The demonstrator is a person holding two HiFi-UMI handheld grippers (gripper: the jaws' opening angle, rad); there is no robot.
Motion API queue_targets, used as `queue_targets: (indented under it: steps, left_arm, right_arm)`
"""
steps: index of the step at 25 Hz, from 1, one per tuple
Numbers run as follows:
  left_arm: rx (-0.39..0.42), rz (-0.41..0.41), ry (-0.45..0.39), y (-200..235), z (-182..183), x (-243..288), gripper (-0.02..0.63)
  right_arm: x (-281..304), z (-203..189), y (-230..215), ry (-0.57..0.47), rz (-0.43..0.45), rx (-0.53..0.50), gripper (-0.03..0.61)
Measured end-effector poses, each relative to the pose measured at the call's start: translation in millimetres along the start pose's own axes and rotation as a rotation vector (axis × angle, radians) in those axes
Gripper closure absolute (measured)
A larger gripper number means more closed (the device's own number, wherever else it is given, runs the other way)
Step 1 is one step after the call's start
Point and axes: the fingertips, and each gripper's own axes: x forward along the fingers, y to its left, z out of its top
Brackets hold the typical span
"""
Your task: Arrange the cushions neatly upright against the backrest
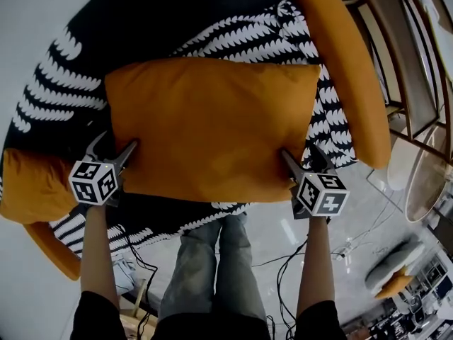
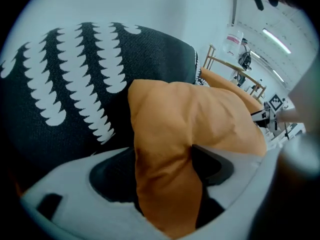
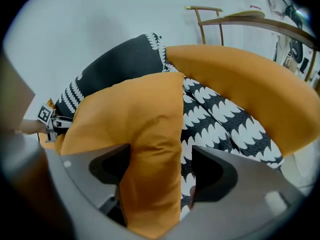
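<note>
A large orange cushion (image 1: pixel 212 126) lies across the black sofa with its white leaf pattern (image 1: pixel 71 76), its far edge toward the backrest (image 1: pixel 163 13). My left gripper (image 1: pixel 115 144) is at the cushion's left end and my right gripper (image 1: pixel 301 153) at its right end. In the left gripper view the cushion's edge (image 2: pixel 165 149) runs between the wide jaws of the left gripper (image 2: pixel 162 169). In the right gripper view the cushion's corner (image 3: pixel 150 149) sits between the jaws of the right gripper (image 3: pixel 160 171), with a gap on the right side. Both grippers are open.
An orange padded arm (image 1: pixel 347 69) curves along the sofa's right side, and another orange padded piece (image 1: pixel 32 186) lies at its left end. A wooden frame (image 1: pixel 410 62) stands to the right. Cables (image 1: pixel 283 268) trail on the floor by the person's legs (image 1: pixel 212 261).
</note>
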Motion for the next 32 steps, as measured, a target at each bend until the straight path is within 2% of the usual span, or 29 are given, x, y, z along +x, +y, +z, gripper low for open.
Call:
queue_targets:
  steps: [4,10,16,24,28,32]
  left_arm:
    - [-0.019,-0.037,0.024,0,1,6,0.252]
    - [-0.049,-0.048,0.026,5,-6,15,0.264]
    - [-0.064,-0.095,0.045,-4,-11,34,0.274]
    - [-0.017,-0.128,0.045,-11,-9,26,0.383]
    - [0.041,-0.09,0.029,-17,-1,15,0.456]
    - [0.056,-0.048,0.009,-26,5,2,0.504]
  right_arm:
    - [5,1,1,0.018,0.044,0.032,0.166]
    - [20,-2,17,0.036,0.072,0.022,0.218]
    - [32,-12,6,0.065,0.112,0.12,0.207]
    - [22,-5,24,0.026,0.081,0.038,0.312]
    - [12,2,32,0.01,0.042,-0.029,0.357]
    - [-4,8,38,-0.006,0.016,-0.081,0.383]
